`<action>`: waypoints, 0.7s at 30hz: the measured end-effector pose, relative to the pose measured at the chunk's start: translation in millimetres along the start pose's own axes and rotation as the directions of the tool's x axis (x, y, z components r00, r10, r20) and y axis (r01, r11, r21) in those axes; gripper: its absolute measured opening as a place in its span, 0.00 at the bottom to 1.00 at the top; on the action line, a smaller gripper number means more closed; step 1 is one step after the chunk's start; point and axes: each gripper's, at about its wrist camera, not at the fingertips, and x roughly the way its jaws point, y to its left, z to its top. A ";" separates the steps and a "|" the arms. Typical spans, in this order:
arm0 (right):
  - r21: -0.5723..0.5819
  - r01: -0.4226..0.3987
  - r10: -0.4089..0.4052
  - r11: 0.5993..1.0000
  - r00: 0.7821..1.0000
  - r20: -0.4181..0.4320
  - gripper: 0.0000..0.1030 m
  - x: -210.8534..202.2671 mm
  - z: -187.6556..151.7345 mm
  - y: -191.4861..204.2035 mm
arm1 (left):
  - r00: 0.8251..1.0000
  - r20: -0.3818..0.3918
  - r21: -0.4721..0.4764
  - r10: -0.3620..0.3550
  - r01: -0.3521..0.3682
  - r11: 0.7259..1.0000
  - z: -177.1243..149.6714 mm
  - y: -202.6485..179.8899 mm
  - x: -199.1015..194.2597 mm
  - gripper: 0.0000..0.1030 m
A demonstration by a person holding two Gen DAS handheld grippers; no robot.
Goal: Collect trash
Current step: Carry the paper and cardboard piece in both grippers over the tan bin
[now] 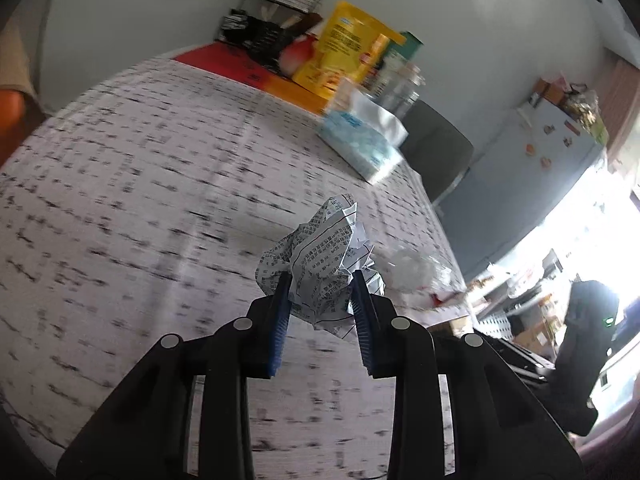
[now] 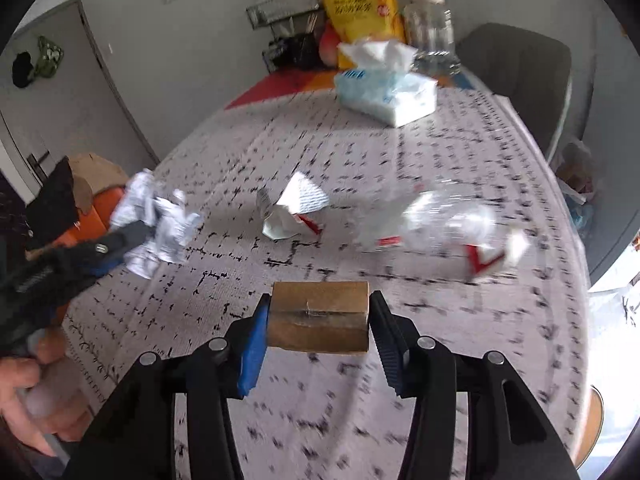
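A crumpled ball of printed paper point(image 1: 320, 256) sits between the blue pads of my left gripper point(image 1: 321, 276), which is shut on it and holds it above the patterned table point(image 1: 140, 160). In the right wrist view the same paper ball point(image 2: 160, 220) and the left gripper point(image 2: 116, 246) show at the left edge, held by a hand point(image 2: 36, 392). My right gripper point(image 2: 320, 296) is shut on a flattened brown cardboard piece point(image 2: 318, 324), both pads against its ends. A folded white and red paper scrap point(image 2: 294, 210) and a clear plastic wrapper point(image 2: 440, 224) lie on the table beyond it.
A blue tissue pack point(image 2: 386, 92) stands at the far side, with a yellow bag point(image 2: 360, 8), a clear jar point(image 2: 434, 40) and a wire rack point(image 2: 284, 8) by the wall behind it. A grey chair point(image 2: 520, 64) stands at the far right corner. The table's right edge point(image 2: 576, 280) is near.
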 end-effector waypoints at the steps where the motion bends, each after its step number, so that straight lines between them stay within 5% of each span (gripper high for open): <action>1: 0.019 -0.001 0.001 1.000 1.000 0.012 0.47 -8.7 -1.4 -7.3 | 1.000 -0.009 0.016 -0.012 0.012 1.000 -2.5 -9.5 4.1 0.29; 9: 0.196 0.064 -0.086 0.979 0.991 0.105 0.47 -84.8 -26.0 -87.3 | 0.992 -0.048 0.110 -0.113 0.118 0.987 -17.1 -88.6 30.4 0.29; 21: 0.366 0.196 -0.271 0.910 0.948 0.168 0.47 -161.8 -72.7 -200.8 | 0.968 -0.157 0.241 -0.197 0.231 0.943 -53.9 -193.3 67.6 0.29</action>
